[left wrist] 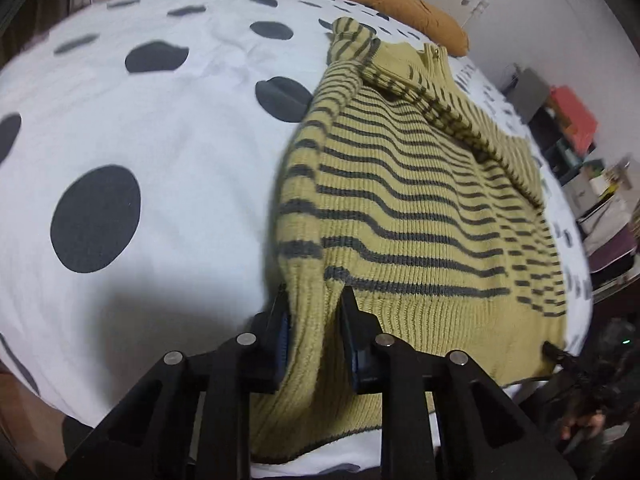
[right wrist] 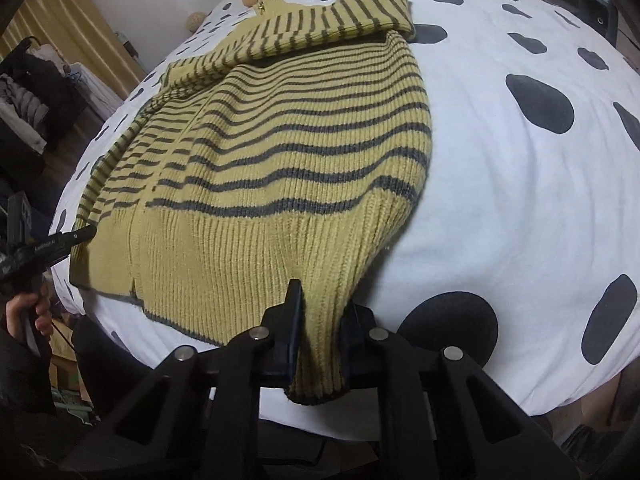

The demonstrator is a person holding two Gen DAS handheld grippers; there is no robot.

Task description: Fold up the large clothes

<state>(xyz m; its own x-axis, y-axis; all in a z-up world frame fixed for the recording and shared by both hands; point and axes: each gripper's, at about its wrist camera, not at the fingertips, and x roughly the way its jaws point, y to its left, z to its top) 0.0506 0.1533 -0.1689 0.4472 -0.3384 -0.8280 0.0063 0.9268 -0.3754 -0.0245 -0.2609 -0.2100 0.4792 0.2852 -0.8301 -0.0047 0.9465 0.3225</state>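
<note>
**Both grippers clamped on the sweater hem**

The striped sweater (left wrist: 420, 200) lies spread on the polka-dot bed (left wrist: 160, 160), collar end away from the cameras, near the tan pillow (left wrist: 392, 4). Left gripper (left wrist: 316, 320) — fingers (left wrist: 282, 332) closed on one corner of the ribbed hem, knit bunched between them. Right gripper (right wrist: 320, 312) has its fingers (right wrist: 294, 312) pinched on the other hem corner, fabric hanging below the grip. One sleeve (right wrist: 340, 24) is folded across the chest — the hem lifts slightly at both grips.
</note>
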